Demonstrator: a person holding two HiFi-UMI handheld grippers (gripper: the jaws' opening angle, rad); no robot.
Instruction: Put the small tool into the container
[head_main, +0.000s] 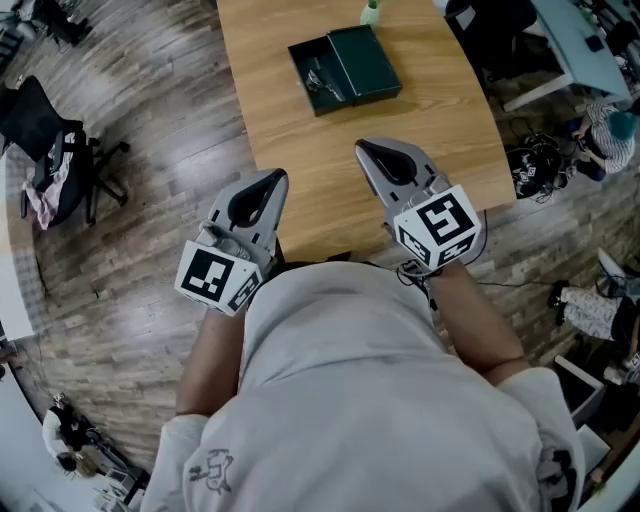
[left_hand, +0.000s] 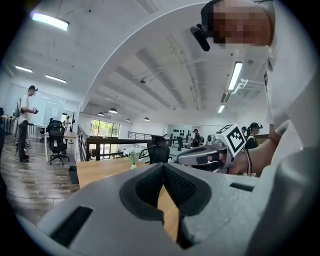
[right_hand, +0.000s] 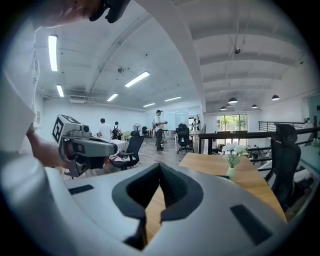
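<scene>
My left gripper (head_main: 272, 182) and right gripper (head_main: 370, 152) sit closed and empty by the table (head_main: 300, 165) edge. Reason, I judge: the open container (head_main: 345, 66) looks loaded

The bench (head_main: 300, 170) is smooth, light wood with a matt look. The floor (head_main: 150, 140) is streaky grey-brown wood. The container (head_main: 362, 60) looks dark green and a bit shiny. The left claw (head_main: 280, 178) and right claw (head_main: 362, 147) are matt grey plastic with black, bumpy pads (left_hand: 176, 186). The shirt (head_main: 350, 380) is soft, pale cloth.
</scene>
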